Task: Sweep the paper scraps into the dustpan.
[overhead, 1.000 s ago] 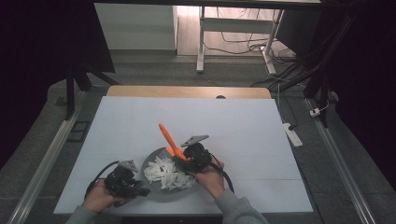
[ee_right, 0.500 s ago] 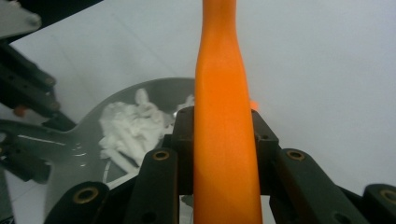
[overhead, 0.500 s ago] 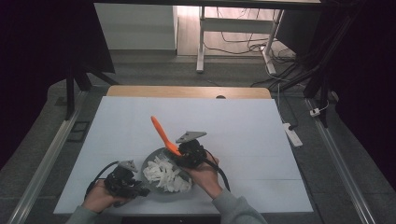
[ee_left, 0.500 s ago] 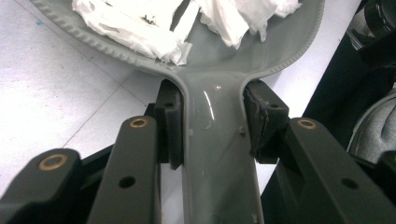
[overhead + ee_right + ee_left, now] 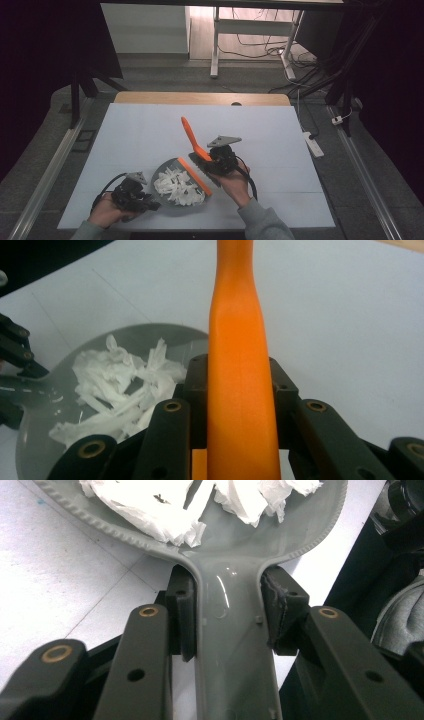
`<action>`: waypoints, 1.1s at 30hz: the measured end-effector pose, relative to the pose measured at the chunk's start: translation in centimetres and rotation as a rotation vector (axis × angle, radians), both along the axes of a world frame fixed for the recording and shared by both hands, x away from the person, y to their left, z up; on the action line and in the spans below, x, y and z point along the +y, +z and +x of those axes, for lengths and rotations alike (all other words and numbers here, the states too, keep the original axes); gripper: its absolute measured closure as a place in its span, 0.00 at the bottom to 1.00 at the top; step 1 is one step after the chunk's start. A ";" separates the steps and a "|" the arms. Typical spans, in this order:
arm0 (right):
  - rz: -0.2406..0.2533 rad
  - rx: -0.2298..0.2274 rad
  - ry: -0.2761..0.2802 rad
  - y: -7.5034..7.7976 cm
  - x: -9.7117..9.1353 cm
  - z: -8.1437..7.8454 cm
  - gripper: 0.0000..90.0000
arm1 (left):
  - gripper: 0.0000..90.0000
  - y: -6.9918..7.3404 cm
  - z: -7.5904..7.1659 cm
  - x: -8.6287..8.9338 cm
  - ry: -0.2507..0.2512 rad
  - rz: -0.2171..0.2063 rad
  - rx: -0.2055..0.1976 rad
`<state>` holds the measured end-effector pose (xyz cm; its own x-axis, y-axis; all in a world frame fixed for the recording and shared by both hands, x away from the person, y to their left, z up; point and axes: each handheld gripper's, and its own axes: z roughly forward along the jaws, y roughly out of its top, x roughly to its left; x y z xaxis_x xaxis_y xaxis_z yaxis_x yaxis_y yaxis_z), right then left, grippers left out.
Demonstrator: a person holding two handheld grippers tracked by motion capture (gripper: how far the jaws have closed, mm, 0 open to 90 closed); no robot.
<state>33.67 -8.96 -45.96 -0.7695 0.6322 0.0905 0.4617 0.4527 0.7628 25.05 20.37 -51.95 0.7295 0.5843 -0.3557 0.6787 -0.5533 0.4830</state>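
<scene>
Meanwhile, at the near edge of the white table (image 5: 150,130): grey dustpan (image 5: 172,202) lying flat, loaded with torn white paper scraps (image 5: 177,186), handle pinned between the jaws of the left gripper (image 5: 150,204); pads clamped on either side of the handle neck, seen up close from the left gripper view as dustpan (image 5: 280,540) and scraps (image 5: 150,510) sit just ahead of the left gripper (image 5: 227,615). Held low and level, most likely to keep the pan from sliding under the brush and to keep the paper from spilling

Just right of the pan: orange brush (image 5: 192,150) gripped by its handle in the right gripper (image 5: 215,162), jaws closed tight on the orange shaft, bristle head tilted along the pan's open right rim, handle slanting up and away across the table. From the right gripper view, brush (image 5: 240,365) rising straight out of the right gripper (image 5: 239,390), pan and paper scraps (image 5: 115,390) down to the left. Angle of the head suggests a blocking or finishing stroke, fencing the scraps inside; little or no loose paper visible elsewhere on the table, so sweeping judged nearly done
</scene>
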 end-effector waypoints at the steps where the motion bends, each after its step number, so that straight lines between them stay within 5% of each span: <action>1: -0.005 -0.001 0.002 0.0 -0.1 0.0 0.78 | 0.68 0.0 0.0 0.0 0.001 -0.001 0.000; 16: -0.023 0.005 -0.008 -0.5 -2.8 0.3 0.78 | 0.68 0.1 0.1 0.3 0.030 -0.025 -0.010; 33: -0.021 -0.016 0.002 -0.1 -5.0 0.3 0.78 | 0.68 0.8 0.0 1.1 0.133 -0.083 -0.071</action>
